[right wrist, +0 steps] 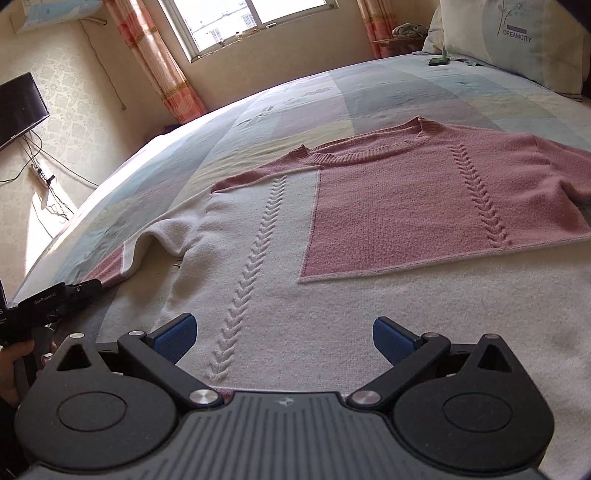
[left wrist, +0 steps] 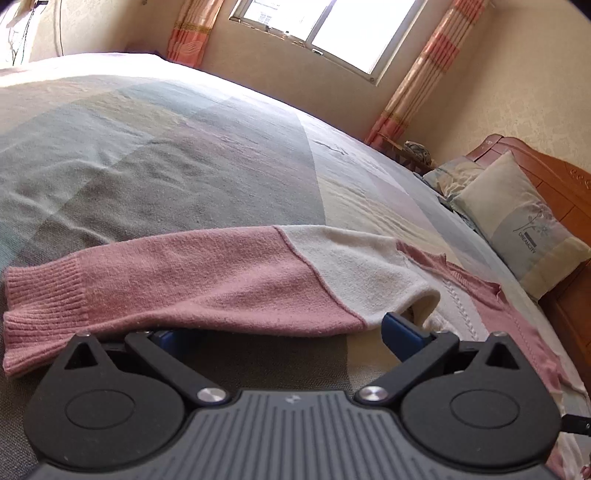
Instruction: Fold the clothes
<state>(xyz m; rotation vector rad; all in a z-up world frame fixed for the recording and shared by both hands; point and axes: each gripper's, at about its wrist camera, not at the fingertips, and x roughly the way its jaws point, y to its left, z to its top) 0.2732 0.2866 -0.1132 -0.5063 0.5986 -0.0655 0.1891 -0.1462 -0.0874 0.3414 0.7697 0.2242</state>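
A pink and white knitted sweater point(right wrist: 399, 206) lies flat on the bed, front up, neckline toward the pillows. In the left wrist view its left sleeve point(left wrist: 192, 280) stretches across the bedspread, pink with a ribbed cuff at the left and white toward the shoulder. My left gripper point(left wrist: 284, 328) is open wide at the sleeve's near edge. The sleeve hides most of the left blue pad point(left wrist: 168, 336); the right pad point(left wrist: 402, 330) shows beside the white fold. My right gripper point(right wrist: 284, 332) is open low over the white lower body, beside the cable stitch. The left gripper point(right wrist: 86, 288) shows at the sleeve.
A patchwork bedspread point(left wrist: 166, 155) covers the wide bed. Pillows point(left wrist: 517, 229) lean on a wooden headboard point(left wrist: 554, 173) at the right. Behind are a window point(right wrist: 243, 18) with striped curtains and a wall TV point(right wrist: 20, 107) with cables. A hand point(right wrist: 11, 369) holds the left gripper's handle.
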